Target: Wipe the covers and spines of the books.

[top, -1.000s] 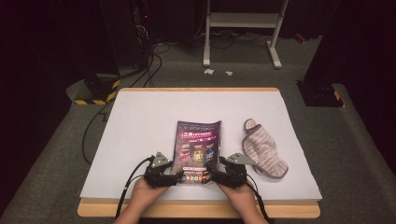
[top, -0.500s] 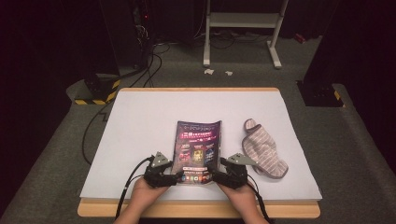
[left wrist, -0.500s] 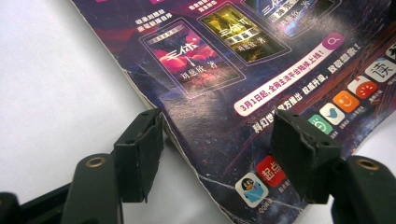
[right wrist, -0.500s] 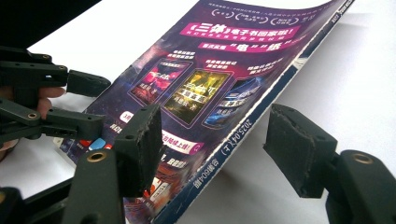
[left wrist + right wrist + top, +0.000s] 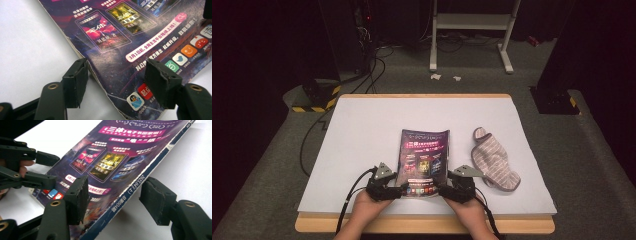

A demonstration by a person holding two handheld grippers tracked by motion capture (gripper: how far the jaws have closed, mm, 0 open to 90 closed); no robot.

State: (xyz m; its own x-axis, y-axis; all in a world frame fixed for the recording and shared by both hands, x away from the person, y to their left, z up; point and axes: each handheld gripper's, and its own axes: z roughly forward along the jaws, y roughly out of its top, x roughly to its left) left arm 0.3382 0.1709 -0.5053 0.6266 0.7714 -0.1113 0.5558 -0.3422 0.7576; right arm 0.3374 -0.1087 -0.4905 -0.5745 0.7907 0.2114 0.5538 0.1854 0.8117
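Both grippers, left point(image 5: 116, 83) and right point(image 5: 113, 200), jaws wide, straddling magazine point(image 5: 424, 161) near corners.

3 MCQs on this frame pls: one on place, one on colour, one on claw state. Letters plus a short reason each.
1. Where does the striped cloth lie?
A. right of the magazine
B. on top of the magazine
C. on the floor

2. The magazine cover is mostly:
A. plain white
B. dark purple
C. bright green

3. The left claw is:
A. shut on the cloth
B. open astride the magazine's edge
C. shut and lifted off the table

Answers: 1 A, the high view shows it on the white tabletop beside the magazine. 2 B, purple shows in every view. 3 B, its jaws stand apart, one on each side of the edge; the right claw is open likewise.
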